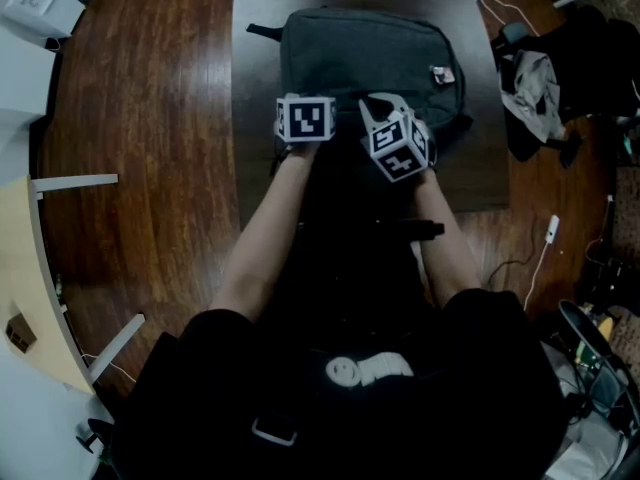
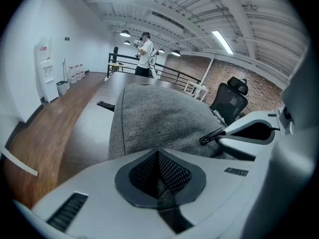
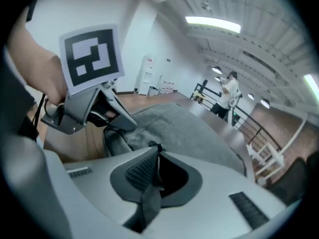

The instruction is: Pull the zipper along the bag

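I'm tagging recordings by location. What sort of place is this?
Likely a loft-style office or lab: a black office chair before a brick wall, a water dispenser against the white wall, and tube lights under an exposed ceiling.

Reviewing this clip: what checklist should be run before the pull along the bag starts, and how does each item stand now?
1. Right tool gripping the zipper pull: ok, a dark strip is clamped between its pads.
2. Left tool anchoring the bag: ok, grey fabric is pinched between its pads.
3. Bag resting flat on the dark surface: ok.
4. Tools clear of each other: ok, they are side by side with a gap in the head view.
5. Zipper track ahead free of snags: cannot tell, the tools and hands cover it.
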Tool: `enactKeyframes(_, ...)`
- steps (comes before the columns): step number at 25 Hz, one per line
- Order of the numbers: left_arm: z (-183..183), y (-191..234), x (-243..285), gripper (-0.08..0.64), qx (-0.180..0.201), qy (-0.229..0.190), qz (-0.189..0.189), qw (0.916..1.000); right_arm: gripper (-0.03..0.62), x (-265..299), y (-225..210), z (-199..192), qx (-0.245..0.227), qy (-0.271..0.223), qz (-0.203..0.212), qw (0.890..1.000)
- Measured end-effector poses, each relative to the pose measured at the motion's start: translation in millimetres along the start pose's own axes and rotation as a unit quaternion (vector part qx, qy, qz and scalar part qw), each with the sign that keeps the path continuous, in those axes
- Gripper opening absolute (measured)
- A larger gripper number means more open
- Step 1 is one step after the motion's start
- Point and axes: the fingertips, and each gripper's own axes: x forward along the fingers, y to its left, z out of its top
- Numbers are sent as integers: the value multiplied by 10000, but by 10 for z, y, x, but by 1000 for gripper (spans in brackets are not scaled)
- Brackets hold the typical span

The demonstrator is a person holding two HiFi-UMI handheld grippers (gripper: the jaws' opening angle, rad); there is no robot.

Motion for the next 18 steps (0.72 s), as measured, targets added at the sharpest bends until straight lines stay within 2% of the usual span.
enactKeyframes(2,-24,-1,-6,0,-8,48,11,10000,23,5,12,-54,246,-119,95,9996)
enactKeyframes(5,3,4,-3,0,35,-12,61,10000,26,45,46,-22,190,-289,259,9991)
enactKeyframes(9,-25,-17,13,0,4,40,48,10000,63,89,110,-43,431,-143,719,9964)
enactKeyframes(12,-36,-11,11,0,11,65,53,10000,126,90,74,-7,562,-143,745,9955)
enactKeyframes(15,-18,-3,9,0,35,34,79,10000,126,114,39,134,808,-358,847,9925)
enactKeyframes(18,-50,-18,15,0,20,104,61,9999,118,174,33,102,977,-319,877,9908)
